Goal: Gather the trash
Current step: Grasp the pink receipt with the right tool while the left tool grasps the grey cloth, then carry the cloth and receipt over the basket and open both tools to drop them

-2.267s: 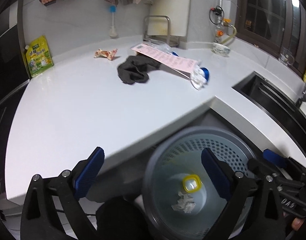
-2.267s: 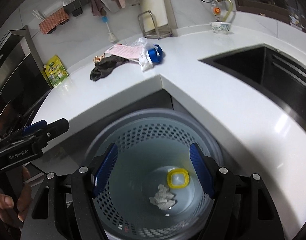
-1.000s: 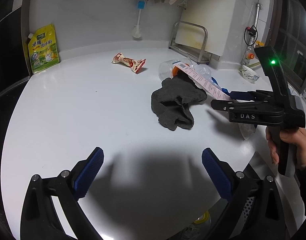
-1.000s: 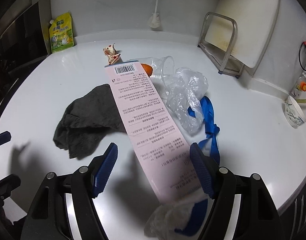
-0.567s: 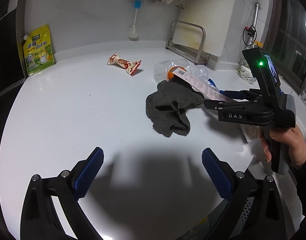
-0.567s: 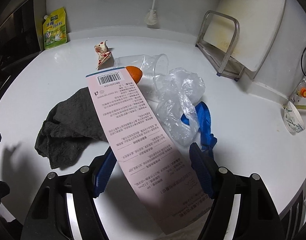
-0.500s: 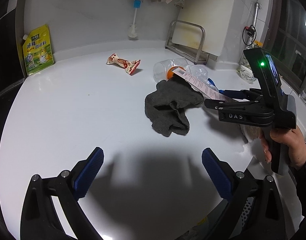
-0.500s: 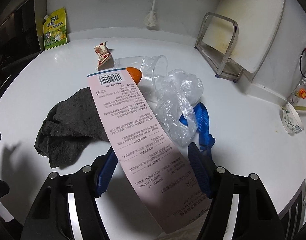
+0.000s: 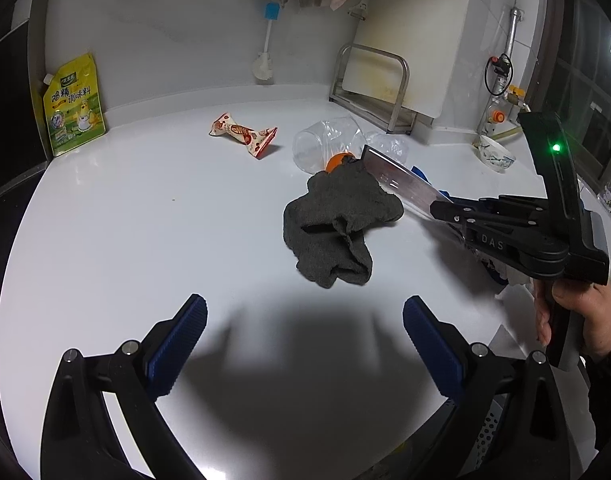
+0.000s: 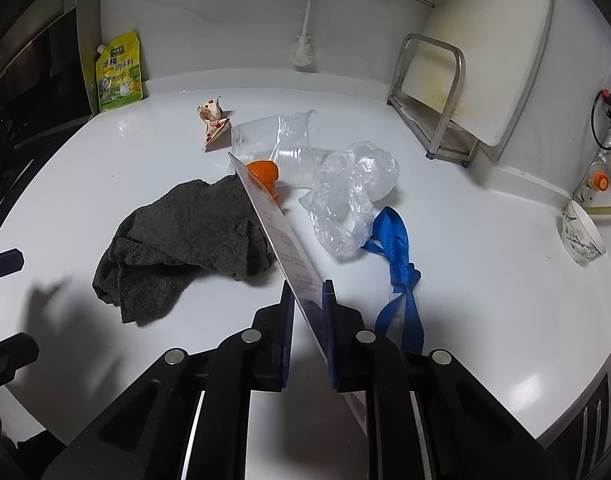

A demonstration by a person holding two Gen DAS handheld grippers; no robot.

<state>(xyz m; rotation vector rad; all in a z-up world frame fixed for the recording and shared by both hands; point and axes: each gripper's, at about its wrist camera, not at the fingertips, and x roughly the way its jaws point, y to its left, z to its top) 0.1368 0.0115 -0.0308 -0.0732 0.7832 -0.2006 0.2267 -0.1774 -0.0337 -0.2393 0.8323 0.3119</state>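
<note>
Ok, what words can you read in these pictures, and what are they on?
"DAS": white letters on the right gripper.
Pink slip held in that gripper: printed lines, too small and edge-on to read.
Yellow pouch: big Chinese characters, too blurred to be sure of.
Snack wrapper: print too small to read.
Left gripper: no words showing.

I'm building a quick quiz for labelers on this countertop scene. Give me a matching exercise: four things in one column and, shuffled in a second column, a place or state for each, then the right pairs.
Things:
1. pink paper strip
2. dark grey cloth
3. seasoning pouch
4. left gripper

Places or states:
A. open, holding nothing
B. leaning against the back wall
C. clamped in the right gripper
D. crumpled on the counter, beside the strip

Pairs: 1-C, 2-D, 3-B, 4-A
</note>
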